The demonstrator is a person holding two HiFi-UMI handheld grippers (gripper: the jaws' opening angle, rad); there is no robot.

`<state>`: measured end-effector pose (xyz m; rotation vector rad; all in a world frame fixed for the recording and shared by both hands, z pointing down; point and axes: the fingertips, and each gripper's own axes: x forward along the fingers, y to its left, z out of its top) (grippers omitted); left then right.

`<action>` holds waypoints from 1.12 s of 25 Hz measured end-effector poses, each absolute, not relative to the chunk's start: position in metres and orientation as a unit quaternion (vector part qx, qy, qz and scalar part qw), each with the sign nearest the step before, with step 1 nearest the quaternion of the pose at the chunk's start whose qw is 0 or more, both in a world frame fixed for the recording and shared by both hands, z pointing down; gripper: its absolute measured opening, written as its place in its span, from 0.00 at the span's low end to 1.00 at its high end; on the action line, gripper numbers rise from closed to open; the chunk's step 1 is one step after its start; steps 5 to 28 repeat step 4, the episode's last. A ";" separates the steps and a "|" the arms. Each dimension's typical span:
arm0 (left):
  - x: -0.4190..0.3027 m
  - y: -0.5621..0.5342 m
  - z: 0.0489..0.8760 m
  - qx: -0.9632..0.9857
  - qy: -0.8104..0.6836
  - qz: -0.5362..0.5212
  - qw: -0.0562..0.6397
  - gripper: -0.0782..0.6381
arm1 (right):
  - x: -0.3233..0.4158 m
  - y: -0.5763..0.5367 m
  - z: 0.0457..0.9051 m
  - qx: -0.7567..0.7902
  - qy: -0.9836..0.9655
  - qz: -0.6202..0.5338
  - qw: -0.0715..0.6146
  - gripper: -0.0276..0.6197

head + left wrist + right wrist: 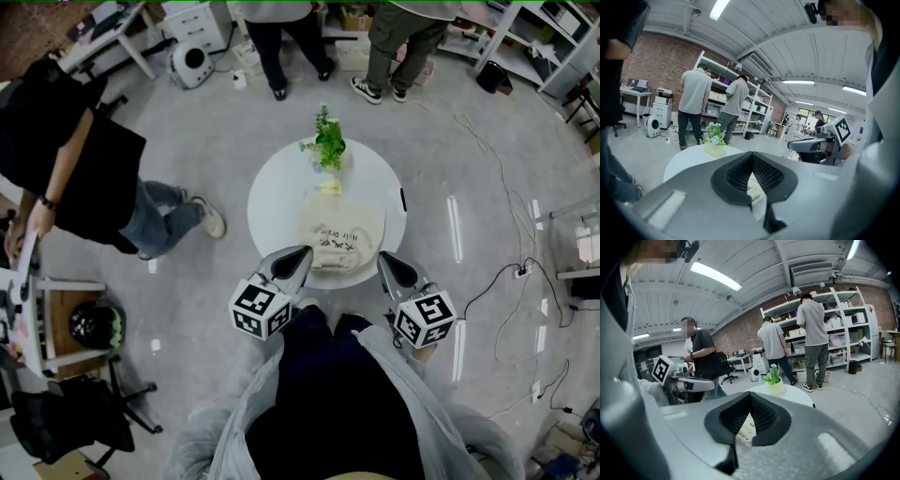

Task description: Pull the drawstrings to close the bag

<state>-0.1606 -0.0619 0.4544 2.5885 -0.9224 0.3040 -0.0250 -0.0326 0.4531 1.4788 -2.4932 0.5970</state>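
Note:
A cream drawstring bag with dark print lies flat on the near half of the round white table. My left gripper hovers at the table's front edge, just left of the bag, jaws shut with nothing in them. On the bag's right, my right gripper is likewise shut and empty. In the left gripper view a strip of the bag shows below the closed left gripper. The right gripper view shows the bag under the closed right gripper. I cannot make out the drawstrings.
A small potted plant stands at the table's far edge, and a yellow note lies before it. A black slim object sits at the right rim. People stand beyond the table and at the left. Cables run on the floor at right.

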 end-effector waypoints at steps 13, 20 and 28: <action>-0.161 -0.063 0.457 0.919 -0.327 0.110 0.188 0.13 | -0.027 -0.032 0.456 0.496 -0.840 0.201 0.092 0.05; -0.161 -0.063 0.457 0.919 -0.327 0.110 0.188 0.13 | -0.027 -0.032 0.456 0.496 -0.840 0.201 0.092 0.05; -0.161 -0.063 0.457 0.919 -0.327 0.110 0.188 0.13 | -0.027 -0.032 0.456 0.496 -0.840 0.201 0.092 0.05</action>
